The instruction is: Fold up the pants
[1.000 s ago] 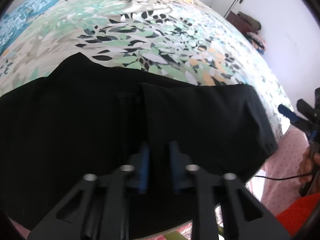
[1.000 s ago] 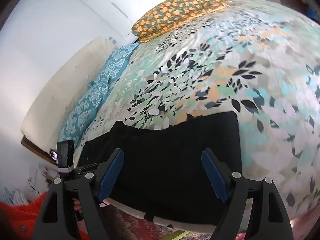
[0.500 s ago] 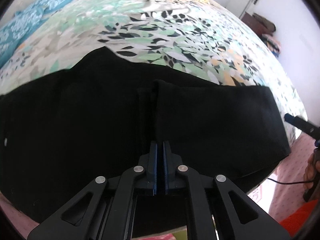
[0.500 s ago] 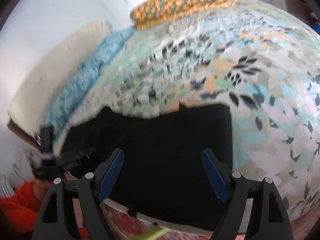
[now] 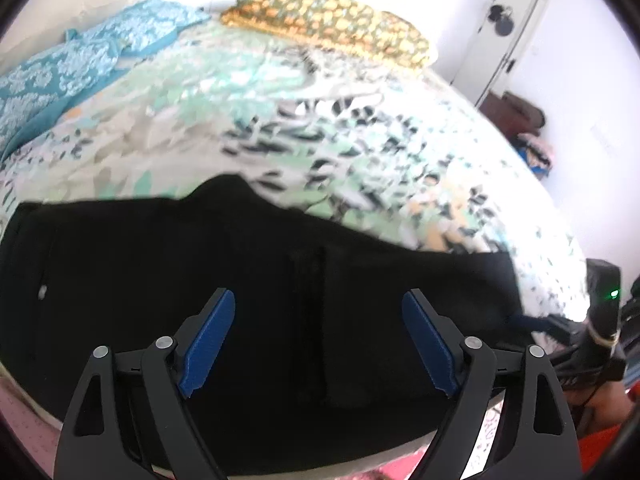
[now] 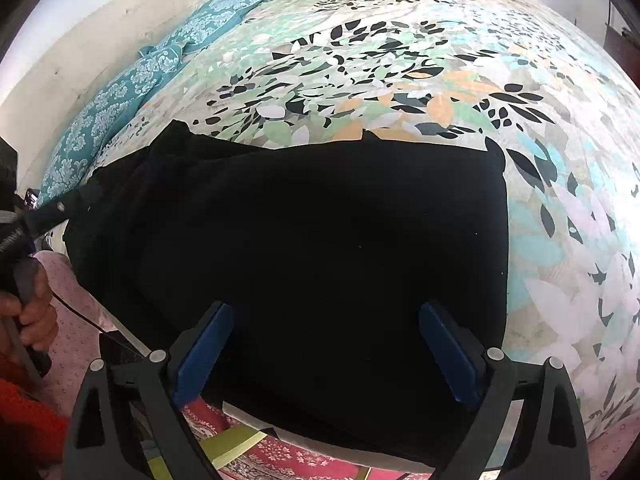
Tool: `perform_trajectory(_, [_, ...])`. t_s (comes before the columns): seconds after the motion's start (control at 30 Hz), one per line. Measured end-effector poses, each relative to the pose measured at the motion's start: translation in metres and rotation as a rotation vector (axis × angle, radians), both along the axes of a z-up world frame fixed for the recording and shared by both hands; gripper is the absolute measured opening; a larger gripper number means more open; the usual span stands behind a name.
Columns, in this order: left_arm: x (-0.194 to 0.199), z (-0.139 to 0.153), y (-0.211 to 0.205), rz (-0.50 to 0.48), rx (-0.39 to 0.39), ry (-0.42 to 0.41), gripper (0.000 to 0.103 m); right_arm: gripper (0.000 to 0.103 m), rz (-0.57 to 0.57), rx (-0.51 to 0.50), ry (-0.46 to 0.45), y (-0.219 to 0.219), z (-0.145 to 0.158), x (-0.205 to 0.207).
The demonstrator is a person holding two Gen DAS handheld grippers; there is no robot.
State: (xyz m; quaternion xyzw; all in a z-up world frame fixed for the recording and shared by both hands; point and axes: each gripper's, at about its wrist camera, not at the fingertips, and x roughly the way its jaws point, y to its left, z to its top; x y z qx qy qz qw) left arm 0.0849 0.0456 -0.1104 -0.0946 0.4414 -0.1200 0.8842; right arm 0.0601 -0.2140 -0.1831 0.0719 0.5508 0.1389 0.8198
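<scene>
Black pants (image 5: 280,280) lie folded flat along the near edge of a bed with a leaf-print cover (image 5: 320,120). A vertical fold edge runs down their middle in the left wrist view. My left gripper (image 5: 316,340) hovers above the pants, its jaws opening wide with nothing pressed between the blue pads. In the right wrist view the pants (image 6: 320,240) fill the centre, their right edge straight. My right gripper (image 6: 326,352) hangs over the near part of the pants, jaws opening, pads not gripping the cloth.
An orange-patterned pillow (image 5: 328,24) and a teal blanket (image 5: 80,64) lie at the far side of the bed. A door (image 5: 504,36) and piled things (image 5: 528,128) stand at the right. A hand (image 6: 32,316) holds the other gripper at the left; a red patterned rug (image 6: 288,456) lies below.
My left gripper went from shut on the pants' fold to wide open and lifted away. My right gripper dropped closer to the pants and its jaws spread a little wider.
</scene>
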Motion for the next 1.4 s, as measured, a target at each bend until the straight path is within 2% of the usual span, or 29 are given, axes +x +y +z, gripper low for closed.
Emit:
perform_trajectory(0.13, [0.011,-0.017,-0.026,-0.083,0.05,0.041,0.091,0.1,0.0,-0.002,-0.003,0.003,0.0,0.001])
perform_trajectory(0.2, [0.015,-0.038,-0.035,-0.109,0.094,0.103,0.091,0.1,-0.006,0.005,-0.003,0.002,0.002,0.001])
perform_trajectory(0.27, [0.019,-0.061,-0.039,-0.128,0.129,0.184,0.091,0.099,-0.044,0.053,-0.02,-0.004,0.012,0.0])
perform_trajectory(0.37, [0.011,-0.065,-0.044,-0.149,0.188,0.161,0.091,0.099,-0.094,0.113,-0.134,-0.015,0.041,-0.007])
perform_trajectory(0.43, [0.011,-0.065,-0.046,-0.157,0.205,0.16,0.091,0.099,-0.082,0.113,-0.164,-0.014,0.047,-0.007])
perform_trajectory(0.5, [0.011,-0.066,-0.047,-0.152,0.204,0.162,0.092,0.099,-0.066,0.097,-0.122,-0.008,0.036,-0.005])
perform_trajectory(0.57, [0.011,-0.067,-0.046,-0.152,0.204,0.161,0.092,0.099,-0.049,0.094,-0.023,-0.002,0.011,-0.002])
perform_trajectory(0.63, [0.011,-0.067,-0.046,-0.15,0.205,0.162,0.093,0.099,-0.043,0.087,0.023,-0.002,-0.002,-0.001])
perform_trajectory(0.83, [0.008,-0.069,-0.044,-0.148,0.203,0.159,0.096,0.099,-0.082,0.093,-0.146,-0.015,0.037,0.004])
perform_trajectory(0.93, [0.008,-0.069,-0.044,-0.15,0.21,0.155,0.097,0.099,-0.117,0.071,-0.101,-0.021,0.029,0.019])
perform_trajectory(1.03, [0.007,-0.069,-0.043,-0.152,0.212,0.153,0.097,0.099,-0.138,0.071,0.006,-0.026,-0.001,0.026])
perform_trajectory(1.13, [0.005,-0.068,-0.041,-0.146,0.215,0.155,0.097,0.098,-0.133,0.084,-0.06,-0.023,0.017,0.02])
perform_trajectory(1.27, [0.006,-0.068,-0.039,-0.137,0.206,0.163,0.097,0.098,-0.052,0.076,-0.127,-0.008,0.045,0.004])
perform_trajectory(1.37, [0.007,-0.069,-0.039,-0.139,0.209,0.162,0.098,0.098,-0.009,0.068,-0.038,0.006,0.024,-0.004])
perform_trajectory(1.4, [0.007,-0.068,-0.039,-0.139,0.209,0.164,0.098,0.099,-0.007,0.065,0.041,0.009,0.005,-0.005])
